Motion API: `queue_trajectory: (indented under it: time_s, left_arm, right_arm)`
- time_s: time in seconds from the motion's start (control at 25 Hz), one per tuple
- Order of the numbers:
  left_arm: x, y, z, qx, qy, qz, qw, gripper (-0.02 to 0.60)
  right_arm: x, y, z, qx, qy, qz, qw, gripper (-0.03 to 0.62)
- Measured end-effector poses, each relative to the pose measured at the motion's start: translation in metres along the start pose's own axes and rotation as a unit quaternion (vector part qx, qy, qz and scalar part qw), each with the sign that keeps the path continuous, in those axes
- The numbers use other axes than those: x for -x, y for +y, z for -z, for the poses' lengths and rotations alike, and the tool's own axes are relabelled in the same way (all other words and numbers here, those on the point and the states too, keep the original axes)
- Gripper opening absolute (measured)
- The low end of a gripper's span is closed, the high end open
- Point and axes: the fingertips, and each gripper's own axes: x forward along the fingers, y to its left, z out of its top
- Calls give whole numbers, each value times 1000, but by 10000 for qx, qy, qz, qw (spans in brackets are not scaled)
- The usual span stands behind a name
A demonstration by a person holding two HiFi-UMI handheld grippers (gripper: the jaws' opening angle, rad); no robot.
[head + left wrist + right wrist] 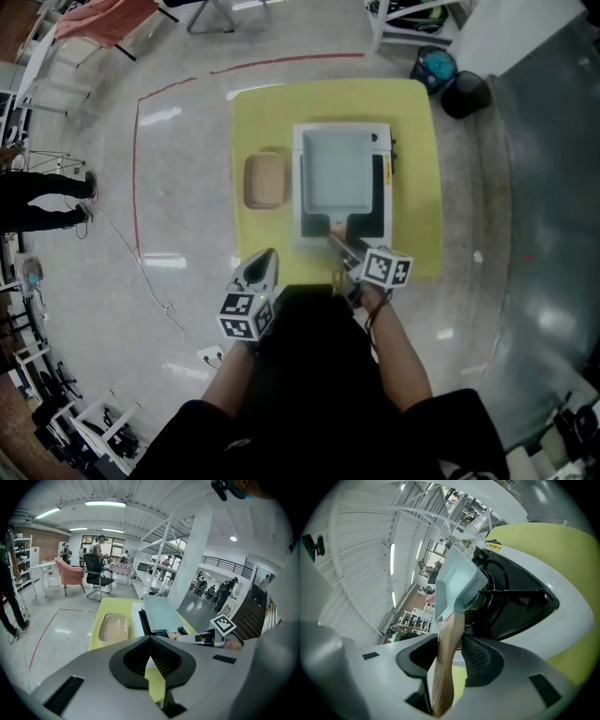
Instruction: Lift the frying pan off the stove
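Observation:
A square grey frying pan [337, 169] sits on a white portable stove [343, 131] on the yellow table [412, 122]. Its wooden handle [335, 234] points toward me. My right gripper [345, 258] is at the table's near edge, shut on the handle. In the right gripper view the handle [447, 658] runs between the pads of the right gripper [450, 641] up to the pan [454, 581] over the black stove top [511, 606]. My left gripper [267, 255] hovers left of the handle, off the table's near edge. It is shut and holds nothing, as the left gripper view shows of the left gripper [150, 640].
A tan tray [264, 180] lies on the table left of the stove, also seen as the tray [114, 626]. A person [42, 202] stands far left. A blue bin [434, 66] and a black bin [466, 94] stand beyond the table's far right corner.

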Motion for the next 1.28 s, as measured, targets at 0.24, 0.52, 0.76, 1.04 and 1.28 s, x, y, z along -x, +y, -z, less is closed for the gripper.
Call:
queue_trajectory:
  time_s: [0.24, 0.52, 0.76, 1.04, 1.28]
  left_arm:
    - [3, -3, 2, -13, -29, 26, 10000, 43]
    - [7, -5, 2, -33, -75, 56, 10000, 43]
    - [9, -9, 1, -70, -138, 72, 9999, 43]
    - [14, -14, -1, -80, -200, 94, 9997, 43]
    - [13, -16, -1, -102, -209, 109, 9997, 43]
  right_arm:
    - [6, 2, -1, -173, -152, -138, 9996, 164]
    - [9, 10, -5, -338, -347, -350, 9982, 164]
    - [13, 11, -10, -354, -488, -415, 9973, 163]
    - [16, 17, -12, -359, -492, -453, 9971, 158]
    - [16, 18, -11, -466, -537, -402, 9967, 158]
